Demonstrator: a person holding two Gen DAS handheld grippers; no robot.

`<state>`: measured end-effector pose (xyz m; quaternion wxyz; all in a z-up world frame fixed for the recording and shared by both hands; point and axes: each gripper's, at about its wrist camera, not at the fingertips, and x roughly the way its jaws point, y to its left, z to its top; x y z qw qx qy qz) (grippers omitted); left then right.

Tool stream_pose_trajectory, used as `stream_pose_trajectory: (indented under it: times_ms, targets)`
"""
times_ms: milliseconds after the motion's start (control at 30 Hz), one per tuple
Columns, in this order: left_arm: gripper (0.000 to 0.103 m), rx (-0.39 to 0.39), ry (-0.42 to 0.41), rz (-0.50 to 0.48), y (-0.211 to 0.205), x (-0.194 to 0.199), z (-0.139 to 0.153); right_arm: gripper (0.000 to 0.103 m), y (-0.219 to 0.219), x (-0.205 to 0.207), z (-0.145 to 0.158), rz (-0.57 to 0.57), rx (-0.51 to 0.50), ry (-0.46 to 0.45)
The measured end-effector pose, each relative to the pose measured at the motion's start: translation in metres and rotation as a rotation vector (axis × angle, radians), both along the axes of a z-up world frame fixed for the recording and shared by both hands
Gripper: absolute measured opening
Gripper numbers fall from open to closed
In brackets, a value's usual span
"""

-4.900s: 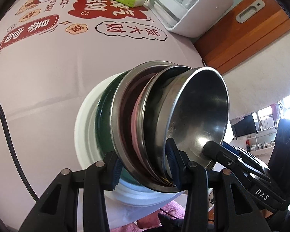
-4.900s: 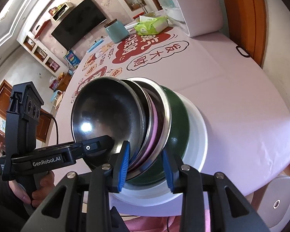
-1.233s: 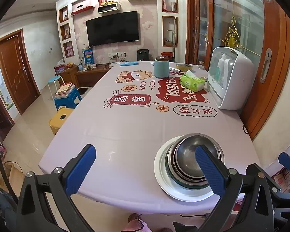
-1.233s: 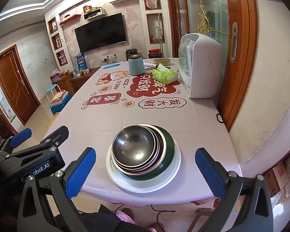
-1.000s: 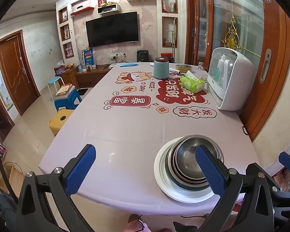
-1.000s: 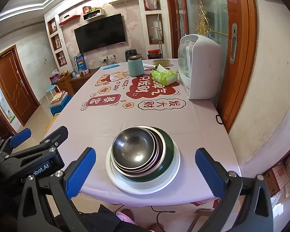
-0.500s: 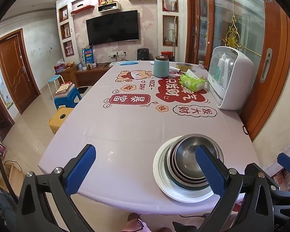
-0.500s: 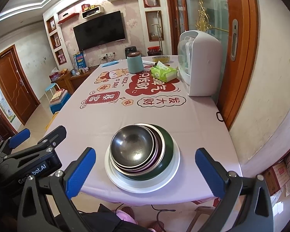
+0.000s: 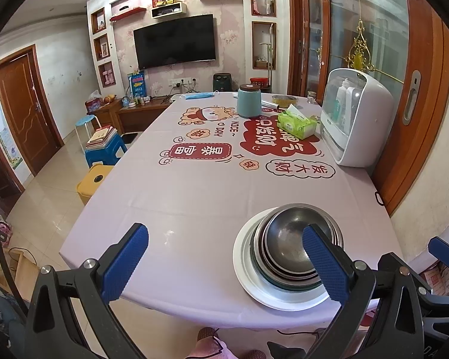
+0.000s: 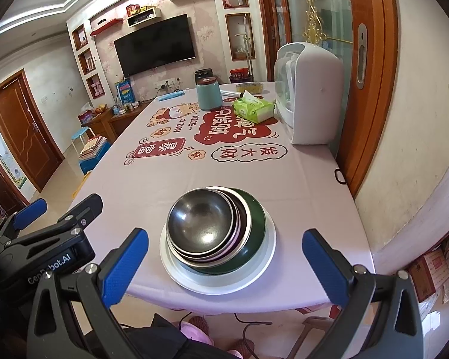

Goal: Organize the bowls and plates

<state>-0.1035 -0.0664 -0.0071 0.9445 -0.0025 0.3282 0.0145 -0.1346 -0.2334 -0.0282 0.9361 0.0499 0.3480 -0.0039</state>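
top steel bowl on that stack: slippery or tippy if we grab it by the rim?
Probably slippery: the top steel bowl looks smooth and glossy. It sits off-centre, leaning toward one side of the nested bowls on the white plate, so a push may rock it. Likely light and stiff.

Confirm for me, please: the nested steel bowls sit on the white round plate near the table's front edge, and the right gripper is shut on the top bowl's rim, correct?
Not quite. The right gripper is open, its blue-padded fingers spread wide and clear of the stack, as the right wrist view shows. The rest holds: the nested steel bowls sit on the white round plate near the table's front edge.
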Motion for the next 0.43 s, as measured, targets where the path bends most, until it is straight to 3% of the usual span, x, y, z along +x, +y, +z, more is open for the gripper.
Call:
stream_pose_trajectory:
  times_ms: [433]
  targets:
    - [0.102, 0.008, -0.005, 0.004, -0.0042, -0.0044, -0.0036, 0.103, -0.0028, 0.0001, 0.0001, 0.003, 0.008, 0.001]
